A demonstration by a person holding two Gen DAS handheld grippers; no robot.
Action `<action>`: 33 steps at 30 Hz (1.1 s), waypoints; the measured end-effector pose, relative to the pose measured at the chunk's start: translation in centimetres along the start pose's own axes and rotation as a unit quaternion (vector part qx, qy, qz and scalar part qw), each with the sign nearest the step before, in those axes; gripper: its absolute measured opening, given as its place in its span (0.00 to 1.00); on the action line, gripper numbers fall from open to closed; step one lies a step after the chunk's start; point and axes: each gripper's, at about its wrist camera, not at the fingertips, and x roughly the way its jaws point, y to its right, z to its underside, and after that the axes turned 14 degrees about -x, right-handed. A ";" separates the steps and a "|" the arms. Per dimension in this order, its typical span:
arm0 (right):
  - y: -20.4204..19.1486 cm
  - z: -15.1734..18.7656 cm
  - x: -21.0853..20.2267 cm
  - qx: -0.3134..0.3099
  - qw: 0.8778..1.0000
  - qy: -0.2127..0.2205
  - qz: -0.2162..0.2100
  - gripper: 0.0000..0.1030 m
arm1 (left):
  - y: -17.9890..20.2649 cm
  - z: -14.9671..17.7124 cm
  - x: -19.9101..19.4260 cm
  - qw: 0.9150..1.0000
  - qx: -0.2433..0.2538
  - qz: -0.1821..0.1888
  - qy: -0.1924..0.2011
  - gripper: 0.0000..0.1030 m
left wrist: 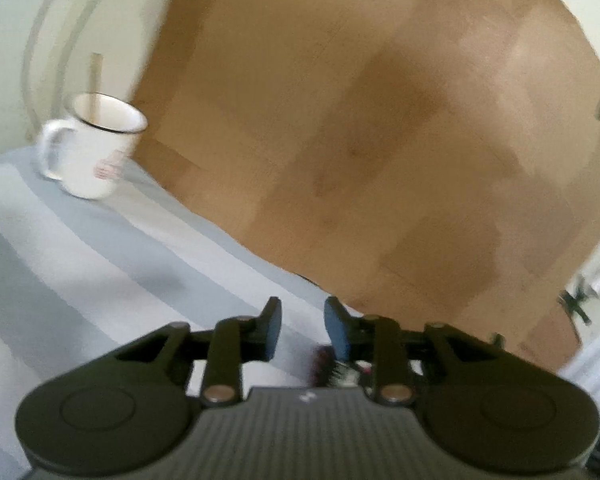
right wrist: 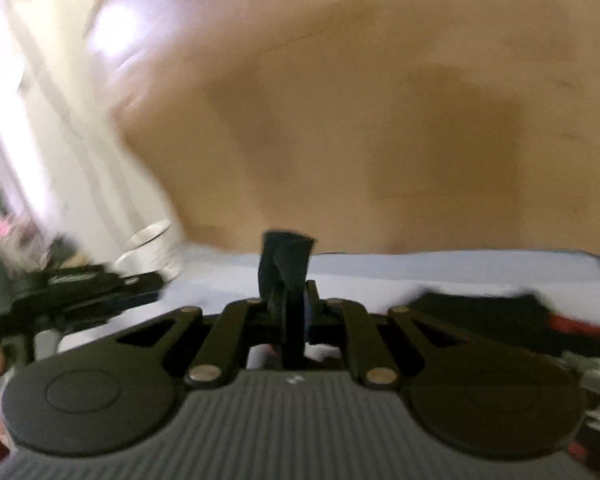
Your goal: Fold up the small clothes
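Black tool (left wrist: 302, 322), blue-padded fingers (left wrist: 274, 332)

Left gripper (left wrist: 302, 322) jaws apart, white mug (left wrist: 96, 144), striped cloth (left wrist: 80, 248)

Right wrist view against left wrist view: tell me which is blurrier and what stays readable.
Right wrist view: heavier motion smear; the left edge streaks, yet the right gripper pinching dark cloth reads. Left wrist view: softer blur; the white mug, striped sheet and open left gripper stay legible; fisheye bends the wooden floor.
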 end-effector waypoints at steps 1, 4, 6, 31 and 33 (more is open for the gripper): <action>1.5 0.8 -1.4 0.015 1.000 0.000 0.015 0.14 | 0.5 0.5 0.2 1.000 0.008 0.011 -0.010 0.28; 5.0 4.3 -4.7 0.050 0.997 -0.035 0.051 0.34 | 3.2 3.1 1.5 0.996 0.061 0.037 -0.049 0.36; 6.2 6.9 -7.0 0.061 0.993 -0.055 0.086 0.59 | 5.3 5.6 2.6 0.990 0.108 0.045 -0.074 0.40; 12.4 13.8 -22.4 0.109 0.993 -0.021 0.027 0.49 | 3.7 11.7 -3.8 0.965 0.230 0.016 -0.128 0.74; 12.5 16.0 -24.8 0.130 0.991 -0.024 0.015 0.49 | 1.6 12.5 -6.8 0.964 0.219 0.012 -0.151 0.74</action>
